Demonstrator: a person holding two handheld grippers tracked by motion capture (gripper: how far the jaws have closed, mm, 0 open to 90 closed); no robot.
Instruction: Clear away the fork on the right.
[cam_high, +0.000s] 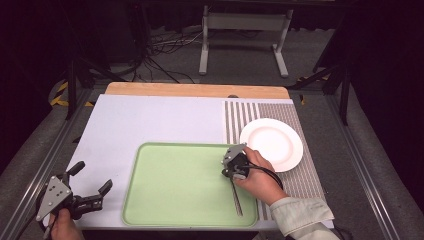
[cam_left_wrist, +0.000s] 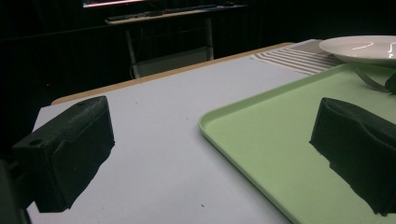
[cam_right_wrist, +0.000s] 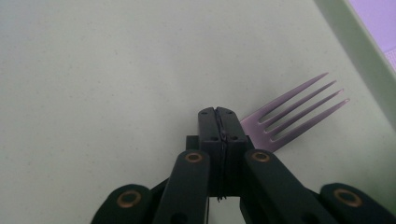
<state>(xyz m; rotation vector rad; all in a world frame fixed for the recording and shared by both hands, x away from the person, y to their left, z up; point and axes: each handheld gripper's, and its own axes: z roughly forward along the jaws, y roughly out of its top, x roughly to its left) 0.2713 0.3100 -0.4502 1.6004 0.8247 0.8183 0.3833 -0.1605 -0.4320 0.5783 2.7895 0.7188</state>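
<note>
We count one fork (cam_right_wrist: 292, 114), one green tray (cam_high: 175, 180), one white plate (cam_high: 272, 142), one striped mat (cam_high: 240, 115) and two tongs. Our right tongs (cam_right_wrist: 217, 114) are pressed together, jaw against jaw; the fork lies on the tray floor just under and beside them, its four tines fanning out past the tips. Whether the closed jaws pinch the fork's neck or only rest over it we cannot tell. In the high view the handle runs back from the right tongs (cam_high: 235, 167) toward the tray's near rim, close beside its right-hand rim.

Our left tongs (cam_high: 90, 192) stand wide with nothing between the jaws, low over the pale surface (cam_high: 150, 120) just off the tray's left rim. In the left gripper view that rim (cam_left_wrist: 243, 140) passes between the two jaws.

The plate sits on the mat just beyond the right tongs, outside the tray. Left of the right tongs the tray floor lies bare, and ahead of the left tongs the surface is open to its far wooden edge (cam_high: 195, 90).
</note>
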